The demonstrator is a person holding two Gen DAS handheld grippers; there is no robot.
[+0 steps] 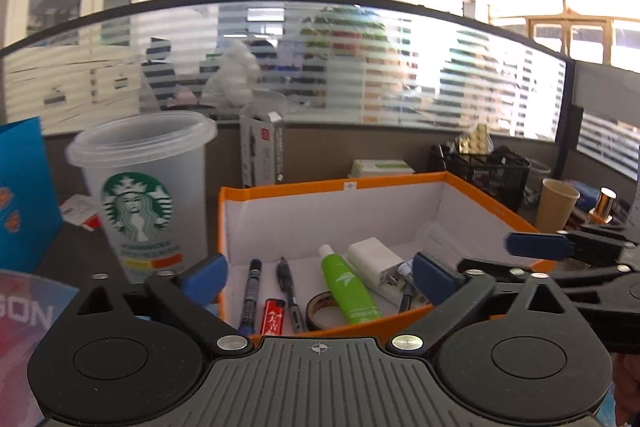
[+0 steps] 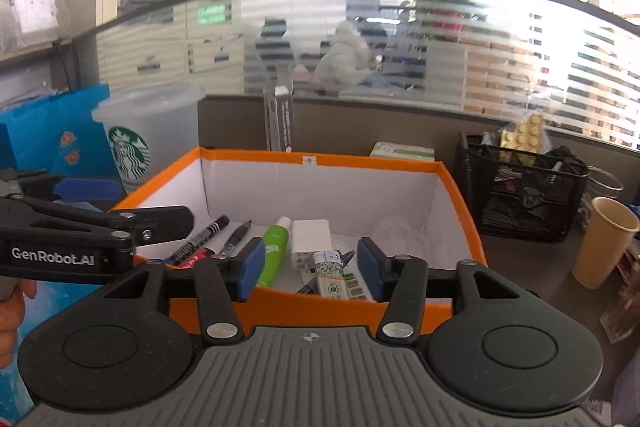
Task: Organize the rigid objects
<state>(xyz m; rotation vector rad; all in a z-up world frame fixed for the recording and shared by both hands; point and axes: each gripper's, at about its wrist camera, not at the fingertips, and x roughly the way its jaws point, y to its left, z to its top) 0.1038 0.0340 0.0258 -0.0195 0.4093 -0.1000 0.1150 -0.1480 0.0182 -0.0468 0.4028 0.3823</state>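
Observation:
An orange-rimmed box [image 1: 340,185] [image 2: 320,161] holds a blue marker [image 1: 251,291], a black pen [image 1: 289,293], a red lighter [image 1: 273,315], a tape roll [image 1: 320,309], a green tube [image 1: 347,287] [image 2: 274,251] and a white charger [image 1: 374,261] [image 2: 311,241]. A patterned lighter [image 2: 329,273] lies at the box's near side. My left gripper [image 1: 316,277] is open and empty just before the box's near wall. My right gripper [image 2: 311,265] is open and empty over that wall; the patterned lighter shows between its pads, apart from them.
A clear Starbucks cup [image 1: 140,187] [image 2: 148,135] stands left of the box. A black mesh organizer [image 2: 520,183] and a paper cup [image 2: 604,239] stand to the right. A blue folder [image 1: 24,187] is at far left. A grey partition with striped glass runs behind.

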